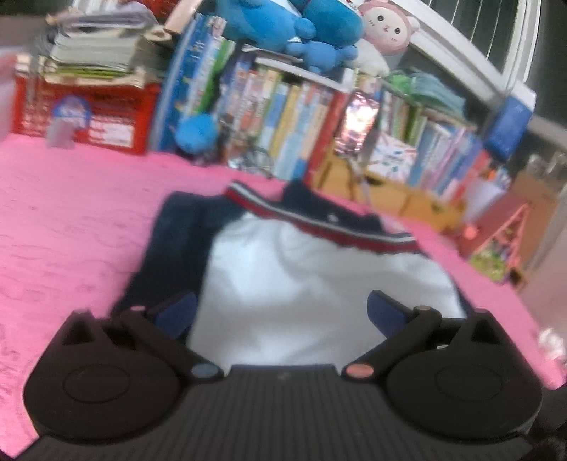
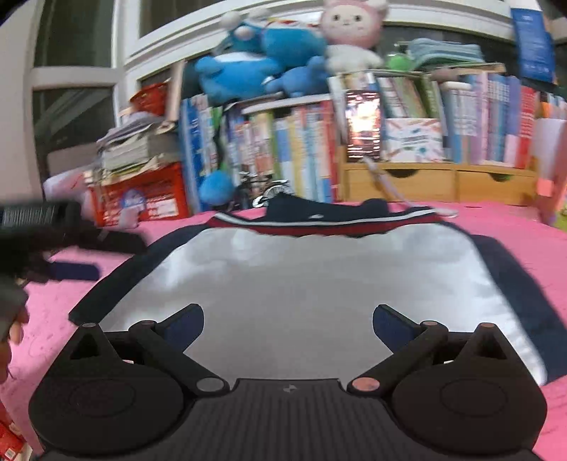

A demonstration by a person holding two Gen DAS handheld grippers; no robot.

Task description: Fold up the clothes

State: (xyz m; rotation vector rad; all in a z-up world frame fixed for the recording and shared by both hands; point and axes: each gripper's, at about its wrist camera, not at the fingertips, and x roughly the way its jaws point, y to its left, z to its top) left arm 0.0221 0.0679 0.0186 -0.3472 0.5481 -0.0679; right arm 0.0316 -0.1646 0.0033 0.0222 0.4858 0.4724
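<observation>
A white shirt with navy sleeves and a red, white and navy striped band lies flat on the pink cover. My left gripper hovers open over the shirt's near edge, nothing between its blue-padded fingers. My right gripper also stands open above the white panel, holding nothing. In the right wrist view the left gripper shows at the far left beside the shirt's navy sleeve, with a hand below it.
Shelves packed with books stand behind the pink surface. Blue and pink plush toys sit on top. A red crate under stacked papers is at the left. Wooden drawers lie at the back right.
</observation>
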